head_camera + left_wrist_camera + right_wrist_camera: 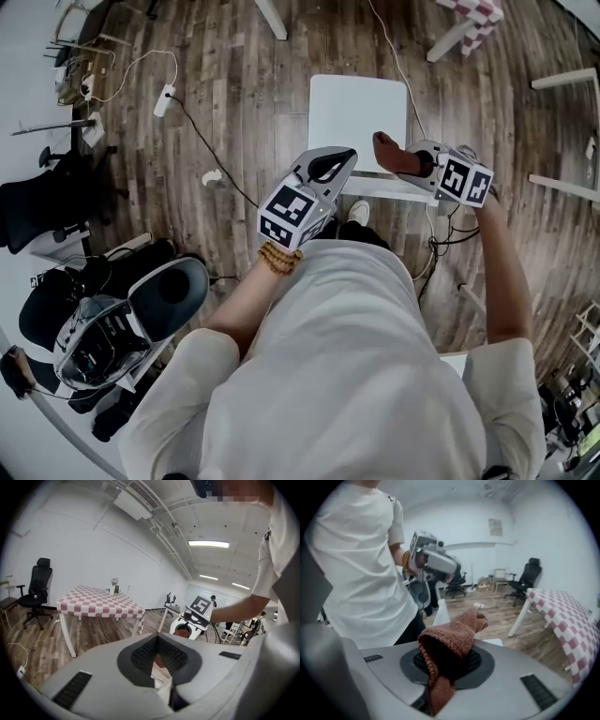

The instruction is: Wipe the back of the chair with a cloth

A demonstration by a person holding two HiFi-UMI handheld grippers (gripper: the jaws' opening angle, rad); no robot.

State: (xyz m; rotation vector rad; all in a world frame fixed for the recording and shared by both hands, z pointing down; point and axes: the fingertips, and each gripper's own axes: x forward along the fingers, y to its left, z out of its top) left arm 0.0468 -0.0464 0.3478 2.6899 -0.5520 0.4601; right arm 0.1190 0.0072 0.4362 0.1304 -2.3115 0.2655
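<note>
A white chair (357, 109) stands in front of me, its back's top rail (389, 190) nearest my body. My right gripper (419, 161) is shut on a brown cloth (395, 156) that hangs just above the rail's right half. In the right gripper view the cloth (454, 634) bunches up out of the jaws of the right gripper (447, 663), with the chair's white back (440, 613) behind it. My left gripper (328, 169) hovers by the rail's left end, shut and holding nothing. Its pads (140, 656) meet at the tip in the left gripper view.
A checkered table (101, 603) stands beyond the chair. Cables and a power strip (165, 98) lie on the wood floor at left. Black office chairs (37, 202) and a bag (112, 333) crowd the left. White table legs (562, 187) stand at right.
</note>
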